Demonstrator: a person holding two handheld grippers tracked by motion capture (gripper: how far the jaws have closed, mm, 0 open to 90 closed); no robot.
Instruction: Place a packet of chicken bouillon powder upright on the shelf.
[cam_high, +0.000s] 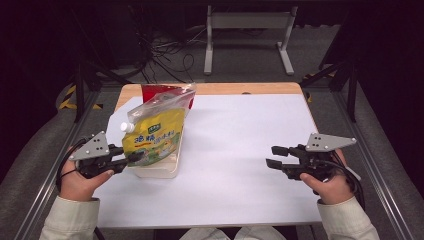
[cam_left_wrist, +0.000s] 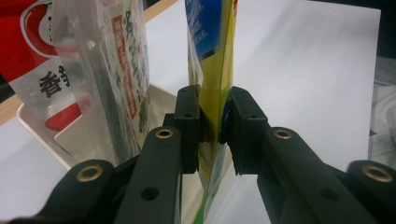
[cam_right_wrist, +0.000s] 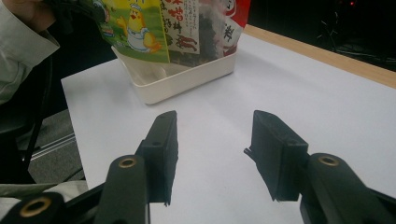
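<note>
From the high view, the yellow spout pouch (cam_high: 152, 137) stands upright in the white tray (cam_high: 159, 172) at the left of the bench (cam_high: 240, 165), its long axis running up and leaning slightly toward the far edge, white cap at its upper left. The left gripper (cam_high: 134, 158) comes at it from the person's side, its fingers pinching the pouch's lower near edge, while the right gripper (cam_high: 274, 156) hovers well apart over bare bench with its fingers spread and nothing between them. In the left gripper view, the fingers (cam_left_wrist: 189, 126) press on the thin yellow pouch edge, which rises straight up between them; a clear packet (cam_left_wrist: 112, 60) and a red packet (cam_left_wrist: 32, 51) stand just beside it in the tray. In the right gripper view, the spread fingers (cam_right_wrist: 161, 149) point toward the tray, which lies farther off, so the left hand is the nearer one; I judge any lift would go straight up along the pouch.
</note>
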